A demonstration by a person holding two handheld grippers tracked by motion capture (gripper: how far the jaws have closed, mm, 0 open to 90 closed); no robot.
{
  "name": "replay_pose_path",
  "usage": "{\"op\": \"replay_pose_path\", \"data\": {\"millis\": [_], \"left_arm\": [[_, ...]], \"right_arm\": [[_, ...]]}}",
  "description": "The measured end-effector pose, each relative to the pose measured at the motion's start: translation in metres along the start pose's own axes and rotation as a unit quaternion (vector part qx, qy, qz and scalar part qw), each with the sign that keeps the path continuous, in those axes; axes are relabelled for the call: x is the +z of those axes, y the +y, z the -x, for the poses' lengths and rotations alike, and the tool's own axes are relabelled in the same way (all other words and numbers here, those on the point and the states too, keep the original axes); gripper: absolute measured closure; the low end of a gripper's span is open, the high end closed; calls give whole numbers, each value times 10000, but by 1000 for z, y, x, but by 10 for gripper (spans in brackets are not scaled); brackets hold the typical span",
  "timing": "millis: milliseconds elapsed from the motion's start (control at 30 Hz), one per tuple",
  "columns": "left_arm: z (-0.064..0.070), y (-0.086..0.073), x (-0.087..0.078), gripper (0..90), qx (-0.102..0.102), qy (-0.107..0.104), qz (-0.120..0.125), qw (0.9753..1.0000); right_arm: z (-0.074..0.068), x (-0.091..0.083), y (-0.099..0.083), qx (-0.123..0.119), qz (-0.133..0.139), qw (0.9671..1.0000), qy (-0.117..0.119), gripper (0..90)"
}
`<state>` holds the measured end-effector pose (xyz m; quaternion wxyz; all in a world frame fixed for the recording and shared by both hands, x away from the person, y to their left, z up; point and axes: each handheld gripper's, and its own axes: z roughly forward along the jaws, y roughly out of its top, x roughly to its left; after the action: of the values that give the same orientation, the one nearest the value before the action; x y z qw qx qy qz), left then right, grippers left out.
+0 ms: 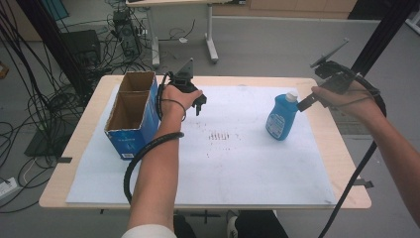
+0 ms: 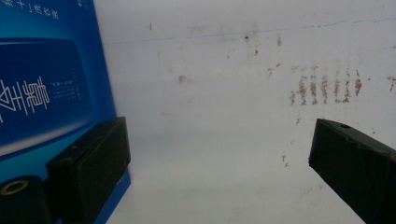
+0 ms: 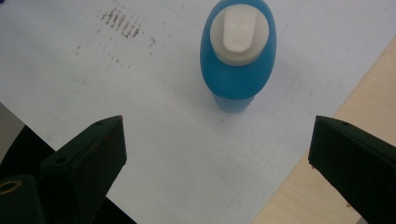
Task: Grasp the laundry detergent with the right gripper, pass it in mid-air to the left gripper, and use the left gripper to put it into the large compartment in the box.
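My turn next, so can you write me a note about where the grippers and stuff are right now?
Left gripper: open, holding nothing, beside the blue cardboard box.
Right gripper: open, holding nothing, above and beside the blue bottle.
Bottle stands upright on the white sheet, white cap on.
Box stands open at the sheet's left.
Done: nothing gripped.
Left: probably grab the bottle, maybe put it in the box.

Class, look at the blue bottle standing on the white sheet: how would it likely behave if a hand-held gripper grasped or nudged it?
The blue bottle stands upright and tall on a narrow base, so a nudge near its white cap would probably tip it. Its smooth, rounded plastic sides may slip or flex between flat jaws. It looks mostly full, so likely fairly heavy for its size.
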<state>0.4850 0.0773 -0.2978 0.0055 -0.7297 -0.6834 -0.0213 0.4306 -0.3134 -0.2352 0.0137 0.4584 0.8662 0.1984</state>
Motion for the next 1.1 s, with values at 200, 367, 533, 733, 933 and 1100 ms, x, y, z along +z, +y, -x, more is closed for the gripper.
{"op": "replay_pose_path", "data": {"millis": [200, 367, 533, 733, 933, 1100], "left_arm": [[0, 0, 0, 58, 3, 0, -12, 10000], [1, 0, 2, 58, 17, -1, -21, 10000], [1, 0, 3, 58, 12, -3, -29, 10000], [0, 0, 4, 58, 19, 6, -40, 10000], [0, 1, 5, 58, 18, 20, -52, 10000], [0, 1, 6, 58, 29, 22, -56, 10000]], "right_arm": [[4, 8, -7, 33, 72, 10000, 1, 41], [6, 17, -12, 58, 167, 9998, 16, 41], [9, 29, -19, 88, 280, 9996, 38, 41], [15, 43, -28, 114, 512, 9986, -13, 41], [14, 55, -33, 66, 686, 9976, -83, 41], [14, 66, -38, 97, 923, 9957, -79, 38]]}}
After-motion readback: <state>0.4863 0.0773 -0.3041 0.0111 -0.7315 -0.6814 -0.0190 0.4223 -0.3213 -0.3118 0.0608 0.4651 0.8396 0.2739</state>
